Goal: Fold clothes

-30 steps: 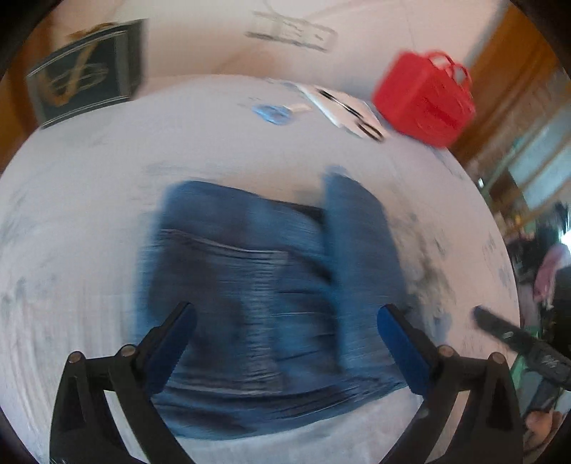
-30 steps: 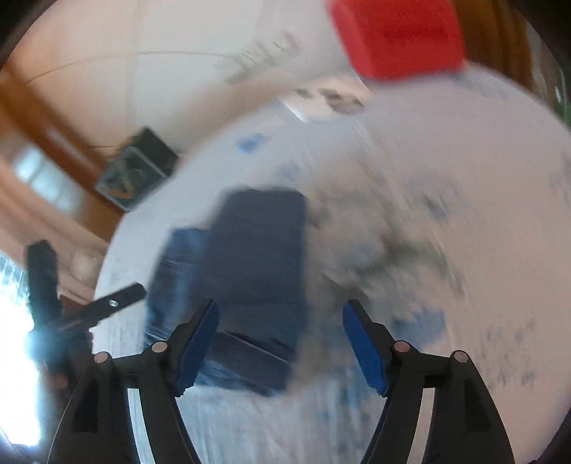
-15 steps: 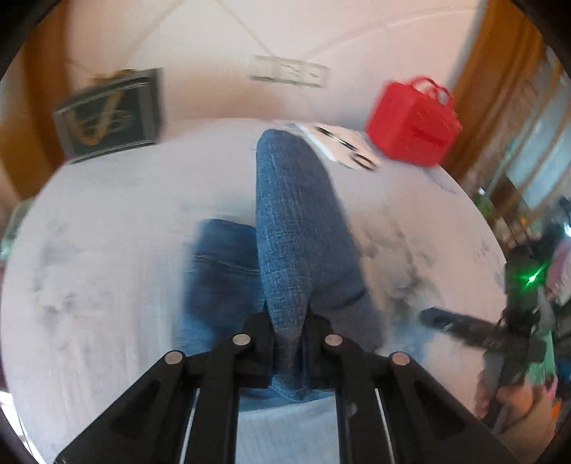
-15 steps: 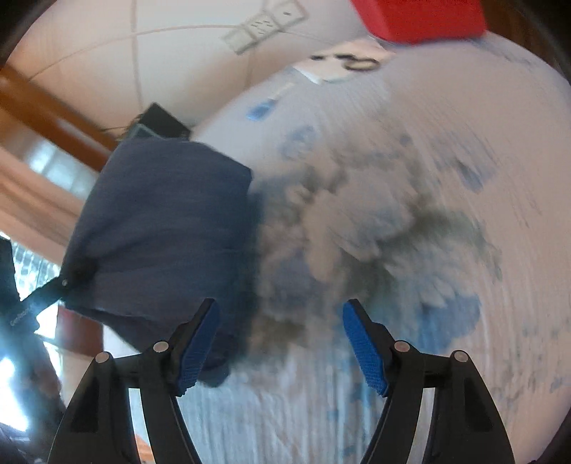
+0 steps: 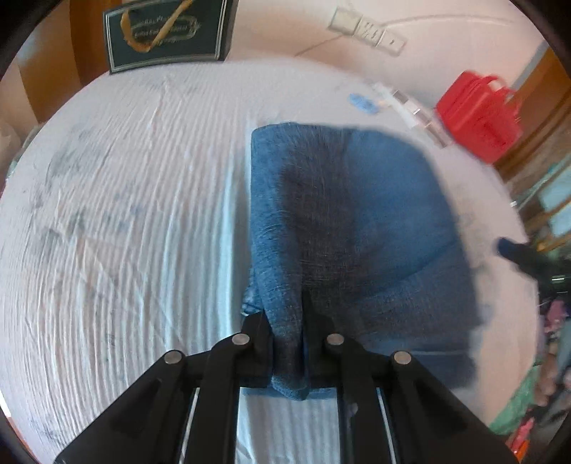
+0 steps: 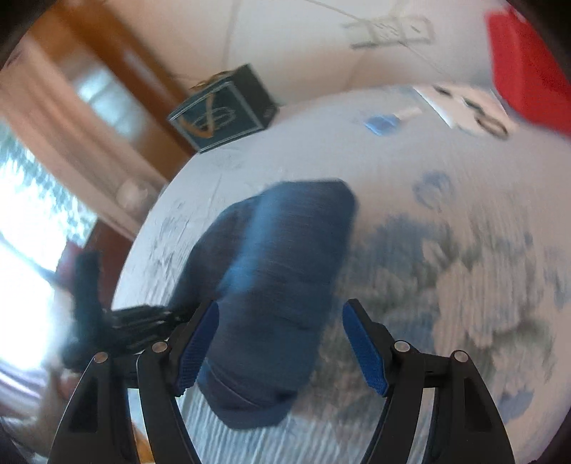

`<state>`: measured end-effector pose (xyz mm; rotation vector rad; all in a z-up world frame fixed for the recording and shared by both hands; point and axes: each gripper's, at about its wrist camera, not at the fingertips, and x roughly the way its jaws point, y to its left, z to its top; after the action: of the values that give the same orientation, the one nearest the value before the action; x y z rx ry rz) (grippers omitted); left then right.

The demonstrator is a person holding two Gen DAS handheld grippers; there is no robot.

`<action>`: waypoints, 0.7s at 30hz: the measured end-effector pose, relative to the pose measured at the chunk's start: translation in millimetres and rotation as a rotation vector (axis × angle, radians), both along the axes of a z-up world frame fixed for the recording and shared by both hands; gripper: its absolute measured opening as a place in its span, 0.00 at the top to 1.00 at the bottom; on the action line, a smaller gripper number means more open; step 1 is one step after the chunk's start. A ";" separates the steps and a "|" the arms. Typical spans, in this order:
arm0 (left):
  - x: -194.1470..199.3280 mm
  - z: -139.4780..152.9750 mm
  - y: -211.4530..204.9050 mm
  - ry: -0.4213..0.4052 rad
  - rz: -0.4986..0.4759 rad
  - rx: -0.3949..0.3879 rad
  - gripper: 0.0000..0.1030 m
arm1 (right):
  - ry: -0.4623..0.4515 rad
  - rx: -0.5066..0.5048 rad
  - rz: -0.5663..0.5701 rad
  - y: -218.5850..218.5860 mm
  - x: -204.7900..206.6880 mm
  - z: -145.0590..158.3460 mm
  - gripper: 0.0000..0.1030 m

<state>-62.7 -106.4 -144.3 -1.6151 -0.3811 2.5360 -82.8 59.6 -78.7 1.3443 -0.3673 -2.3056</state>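
A folded pair of blue jeans [image 5: 342,228] lies on the white bedsheet [image 5: 125,214]. My left gripper [image 5: 289,342] is shut on the near edge of the jeans, with denim pinched between its black fingers. In the right wrist view the jeans [image 6: 271,271] appear as a dark blue bundle, blurred by motion. My right gripper [image 6: 282,342] is open, its blue pads on either side of the bundle's near end, not clamped. The left gripper [image 6: 142,317] shows at the left of that view, holding the cloth.
A red bag [image 5: 478,110] sits at the back right of the bed. A dark box with a gold ribbon [image 5: 167,32] stands at the back left. Papers and scissors [image 6: 467,114] lie near the bag. A power strip [image 5: 367,26] is on the wall.
My left gripper shut on the jeans, lifted a fold and carried it over; the jeans now lie more compact. My right gripper stayed open and moved closer to the bundle.
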 end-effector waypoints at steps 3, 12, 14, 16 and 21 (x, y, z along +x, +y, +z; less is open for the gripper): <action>8.0 14.6 -2.1 0.022 -0.010 0.021 0.89 | 0.020 0.021 0.018 -9.9 -0.8 6.2 0.30; 10.2 0.8 -19.4 -0.017 -0.012 0.005 0.89 | 0.031 0.086 0.034 -28.2 -1.8 6.5 0.57; 10.4 -1.4 -21.0 -0.019 -0.016 -0.005 0.89 | 0.013 0.093 0.050 -34.4 -3.9 0.2 0.59; 10.5 -3.6 -22.6 -0.021 -0.020 -0.015 0.89 | -0.023 0.128 0.081 -41.9 -5.0 -10.8 0.59; 2.0 -53.1 -21.4 -0.125 -0.030 -0.026 0.85 | -0.159 0.255 0.174 -60.5 0.1 -60.5 0.59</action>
<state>-60.7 -127.8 -197.5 -1.7811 -0.3335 2.4354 -82.7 -0.9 -139.1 1.6185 -0.0019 -2.1621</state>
